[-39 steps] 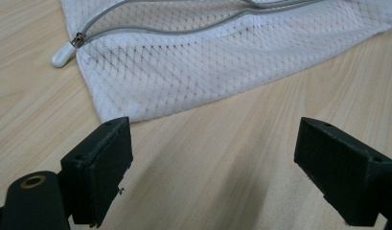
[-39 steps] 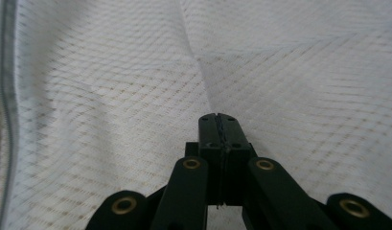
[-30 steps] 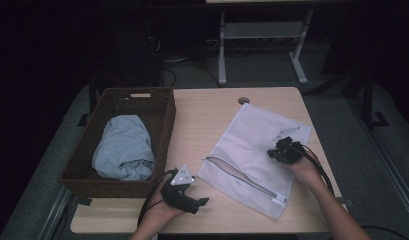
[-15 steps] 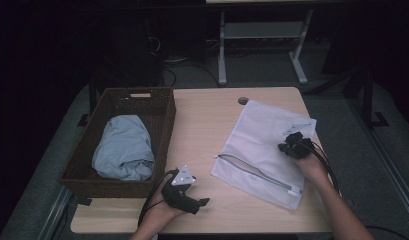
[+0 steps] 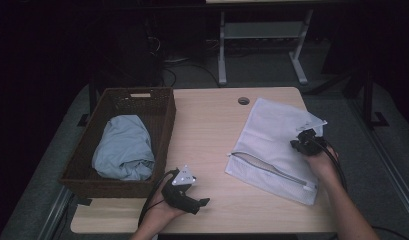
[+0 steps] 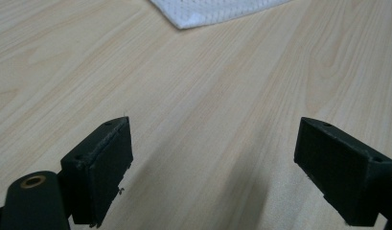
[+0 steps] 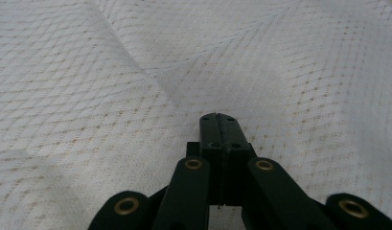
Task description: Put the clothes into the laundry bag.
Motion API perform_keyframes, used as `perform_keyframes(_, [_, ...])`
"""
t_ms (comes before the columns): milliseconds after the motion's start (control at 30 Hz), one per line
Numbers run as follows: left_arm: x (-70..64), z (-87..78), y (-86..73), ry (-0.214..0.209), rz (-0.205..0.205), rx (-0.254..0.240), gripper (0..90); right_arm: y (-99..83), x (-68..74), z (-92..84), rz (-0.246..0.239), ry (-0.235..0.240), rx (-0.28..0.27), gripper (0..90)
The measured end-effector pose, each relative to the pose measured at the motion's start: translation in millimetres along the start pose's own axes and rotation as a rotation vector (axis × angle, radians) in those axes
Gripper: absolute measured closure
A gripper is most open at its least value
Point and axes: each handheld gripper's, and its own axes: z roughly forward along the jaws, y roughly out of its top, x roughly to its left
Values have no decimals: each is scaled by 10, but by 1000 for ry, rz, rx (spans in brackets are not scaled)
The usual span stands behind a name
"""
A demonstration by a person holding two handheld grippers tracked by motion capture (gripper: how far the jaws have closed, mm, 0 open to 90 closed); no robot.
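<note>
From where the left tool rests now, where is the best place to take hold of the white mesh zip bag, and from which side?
Probably the near-left corner of the white mesh zip bag, beside its partly open zipper. The bag lies flat on the light wooden table, so only an edge offers a pinch. The left tool, jaws open, could slide in level from the left along the table. The right tool is shut over the bag.

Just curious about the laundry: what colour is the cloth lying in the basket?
Pale blue. The cloth shows best in the high view, bundled inside the dark brown wicker basket.

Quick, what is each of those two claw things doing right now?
Left gripper: open, empty, over bare table.
Right gripper: shut, on the white mesh laundry bag; whether it pinches mesh cannot be told.
</note>
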Motion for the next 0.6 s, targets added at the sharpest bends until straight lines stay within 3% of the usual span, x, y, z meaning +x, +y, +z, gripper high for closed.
perform_keyframes(133, [-4,0,1,-1,1,-1,125,-26,-36,-25,-7,-28,-1,893])
perform_keyframes(167, [-3,0,1,-1,0,-1,125,-32,-23,-111,-20,-11,-28,893])
perform_keyframes(200, [-2,-2,1,0,1,-1,125,-32,-23,-111,-20,-11,-28,893])
perform_keyframes(333, [0,-12,-1,-1,0,-2,125,-96,108,-399,-61,59,-57,893])
perform_keyframes(467, [3,-11,-1,0,1,0,125,-258,278,-584,-112,97,-13,892])
perform_keyframes(600, [-8,-4,6,1,4,2,125,-444,365,-715,-120,111,17,892])
